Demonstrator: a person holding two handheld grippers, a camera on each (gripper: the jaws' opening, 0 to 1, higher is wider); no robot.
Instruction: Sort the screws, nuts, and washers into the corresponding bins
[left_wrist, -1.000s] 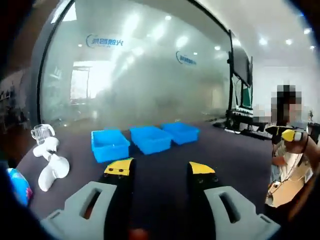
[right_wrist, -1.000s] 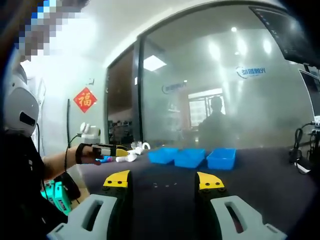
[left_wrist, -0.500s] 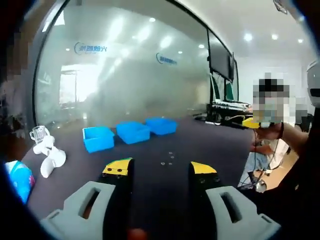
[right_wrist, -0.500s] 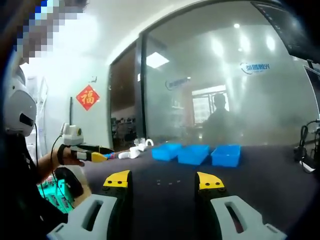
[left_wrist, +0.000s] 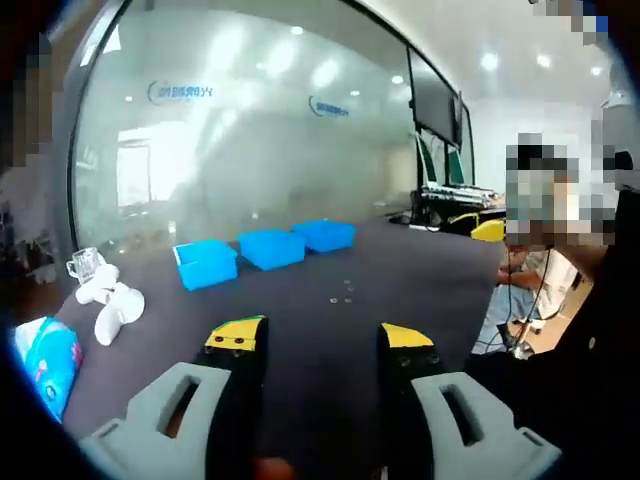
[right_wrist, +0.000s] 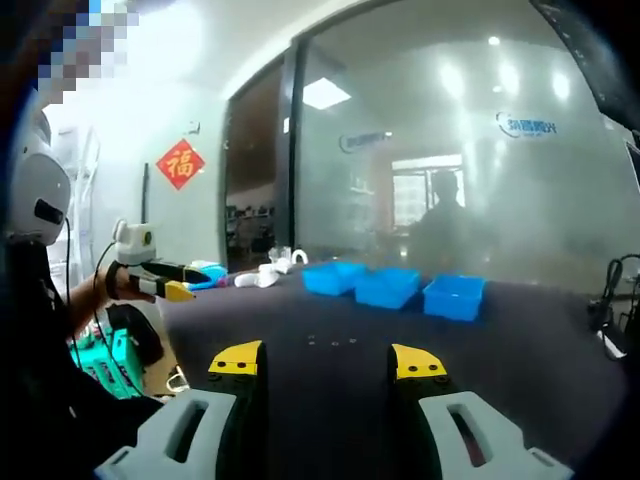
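Observation:
Three blue bins stand in a row on the dark table: left bin (left_wrist: 205, 263), middle bin (left_wrist: 272, 247), right bin (left_wrist: 325, 235); in the right gripper view they are the left bin (right_wrist: 335, 277), middle bin (right_wrist: 387, 286) and right bin (right_wrist: 452, 296). A few small metal parts (left_wrist: 342, 292) lie loose in front of them, also seen as tiny specks (right_wrist: 330, 341). My left gripper (left_wrist: 320, 340) is open over the table's near side, holding nothing. My right gripper (right_wrist: 327, 362) is open and also holds nothing. The left gripper (right_wrist: 165, 283) hangs in a hand at the table's left end.
White plastic pieces (left_wrist: 110, 300) and a clear cup (left_wrist: 85, 264) lie left of the bins, with a blue packet (left_wrist: 45, 360) nearer. A frosted glass wall (right_wrist: 450, 180) rises behind the table (left_wrist: 320, 310). A person (left_wrist: 570, 300) stands at the right end, monitors (left_wrist: 440, 110) behind.
The left gripper's view has swung and pulled back, bringing the loose parts into sight. In the right gripper view, the left gripper has drifted left, off the table's end. Both stay open.

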